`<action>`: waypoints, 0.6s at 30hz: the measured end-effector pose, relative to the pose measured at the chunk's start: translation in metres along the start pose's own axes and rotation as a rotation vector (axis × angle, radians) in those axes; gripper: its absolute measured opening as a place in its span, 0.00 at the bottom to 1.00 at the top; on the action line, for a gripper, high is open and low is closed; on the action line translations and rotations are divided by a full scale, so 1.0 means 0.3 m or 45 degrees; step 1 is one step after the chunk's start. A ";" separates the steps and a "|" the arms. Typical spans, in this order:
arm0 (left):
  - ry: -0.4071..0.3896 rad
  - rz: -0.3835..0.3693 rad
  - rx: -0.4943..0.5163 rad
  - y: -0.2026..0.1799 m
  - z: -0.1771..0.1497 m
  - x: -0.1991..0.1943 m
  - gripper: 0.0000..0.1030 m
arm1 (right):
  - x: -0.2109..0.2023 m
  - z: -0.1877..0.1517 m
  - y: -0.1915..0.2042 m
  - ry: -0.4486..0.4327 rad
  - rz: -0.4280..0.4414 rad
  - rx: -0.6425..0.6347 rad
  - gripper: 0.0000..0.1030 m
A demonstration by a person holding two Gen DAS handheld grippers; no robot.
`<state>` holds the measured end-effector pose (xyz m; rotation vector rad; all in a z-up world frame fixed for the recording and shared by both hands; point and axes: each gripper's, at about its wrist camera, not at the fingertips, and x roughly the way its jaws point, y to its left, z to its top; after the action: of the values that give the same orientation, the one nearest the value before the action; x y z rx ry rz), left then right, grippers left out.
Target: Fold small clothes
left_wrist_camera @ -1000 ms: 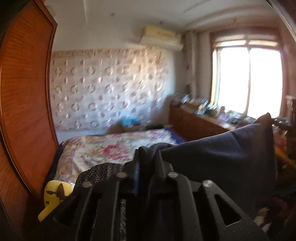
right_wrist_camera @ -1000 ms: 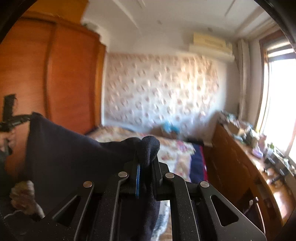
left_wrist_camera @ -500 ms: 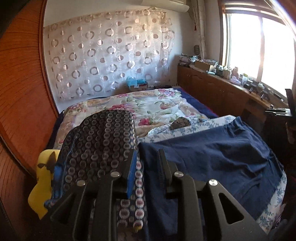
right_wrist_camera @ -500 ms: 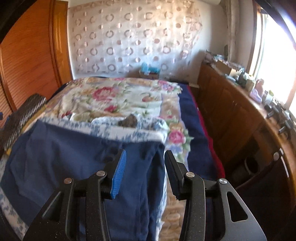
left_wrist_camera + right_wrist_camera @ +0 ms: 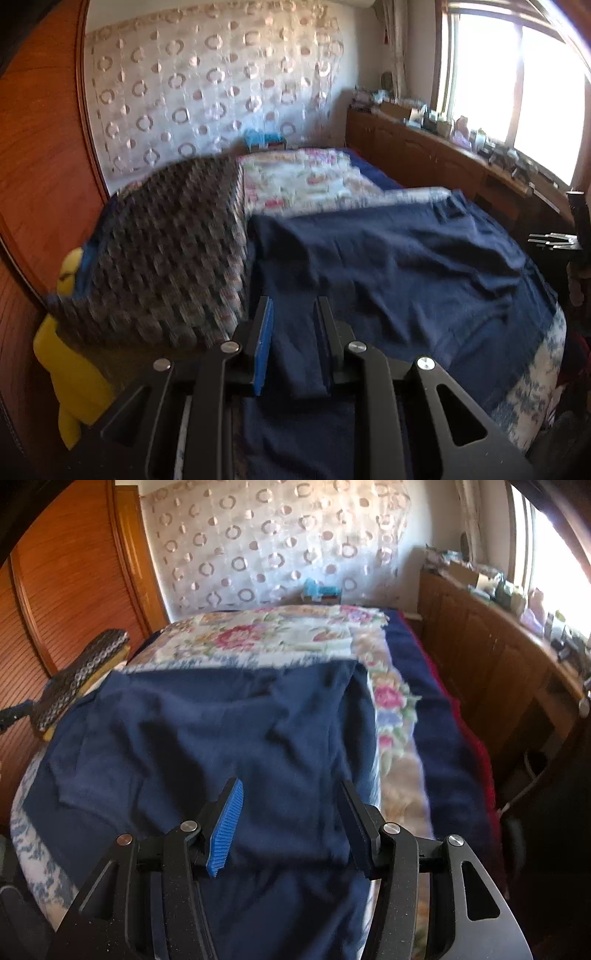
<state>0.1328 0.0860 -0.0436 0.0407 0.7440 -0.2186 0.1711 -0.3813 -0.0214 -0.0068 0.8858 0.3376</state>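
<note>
A navy garment (image 5: pixel 388 266) lies spread, with some wrinkles, across the near end of the bed. Its near left corner runs up between the jaws of my left gripper (image 5: pixel 294 306), which is shut on that fold. In the right wrist view the same navy garment (image 5: pixel 221 731) lies flat on the bed. My right gripper (image 5: pixel 291 786) hovers low over its near right edge. Its jaws are opening, and the cloth lies under and between them with no pad pressing on it.
A dark ring-patterned folded garment (image 5: pixel 166 251) sits left of the navy one, with something yellow (image 5: pixel 74 373) beside it. A floral cover (image 5: pixel 266 635) spreads behind, and a blue-and-white sheet (image 5: pixel 535 376) lies underneath. A wooden wardrobe (image 5: pixel 74 590) stands left. A cluttered cabinet (image 5: pixel 498 664) runs under the window.
Both grippers came down from holding the navy garment up in the air. It now lies spread on the bed. The right gripper has let go and opened; the left keeps its hold.
</note>
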 end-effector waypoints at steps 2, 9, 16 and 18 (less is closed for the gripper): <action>0.024 -0.016 0.014 -0.021 -0.038 0.018 0.21 | 0.007 -0.045 -0.003 0.022 0.009 0.020 0.53; 0.134 -0.048 0.041 -0.062 -0.124 0.103 0.40 | 0.043 -0.134 -0.014 0.091 0.038 0.061 0.62; 0.170 -0.050 -0.011 -0.035 -0.137 0.139 0.48 | 0.075 -0.120 -0.030 0.078 0.038 0.111 0.62; 0.178 -0.038 -0.019 -0.030 -0.144 0.149 0.48 | 0.086 -0.112 -0.030 0.079 0.026 0.128 0.62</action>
<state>0.1341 0.0740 -0.1052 0.0312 0.8859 -0.2406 0.1634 -0.3871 -0.0635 0.0854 0.9640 0.3131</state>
